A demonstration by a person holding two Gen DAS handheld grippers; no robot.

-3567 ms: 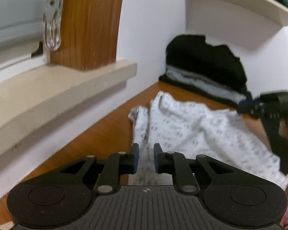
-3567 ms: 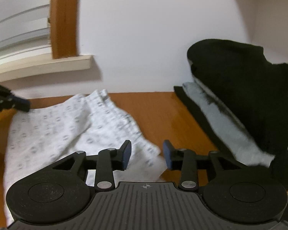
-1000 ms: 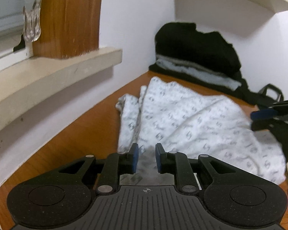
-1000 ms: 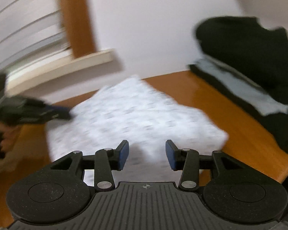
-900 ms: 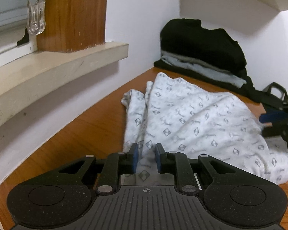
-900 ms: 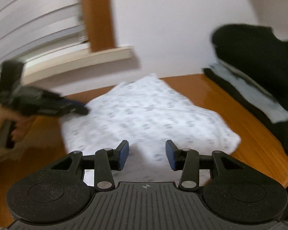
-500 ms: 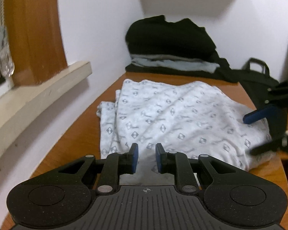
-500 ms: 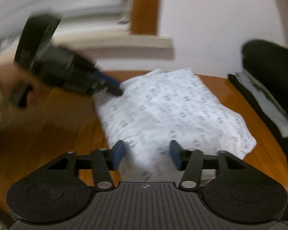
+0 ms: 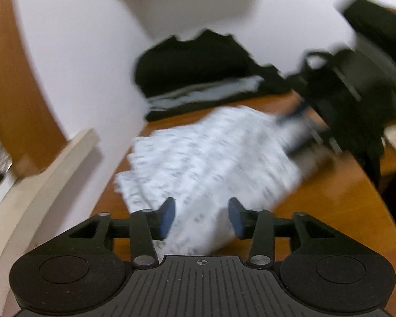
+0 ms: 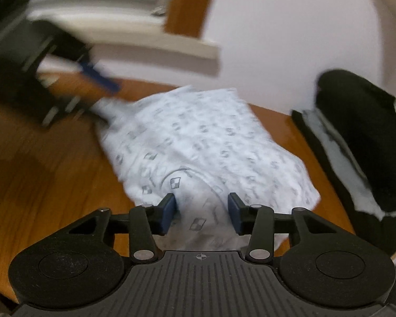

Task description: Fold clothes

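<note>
wooden table (image 10: 52, 179), folded patterned garment (image 10: 198, 142), dark clothes pile (image 10: 361, 132)

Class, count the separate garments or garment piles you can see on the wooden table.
2: the white patterned garment spread mid-table, and the dark folded pile against the wall behind it. That pile holds several layers; more may be hidden.

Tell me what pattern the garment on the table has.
White garment with small grey diamond-shaped logos; clearest in the right wrist view.
</note>
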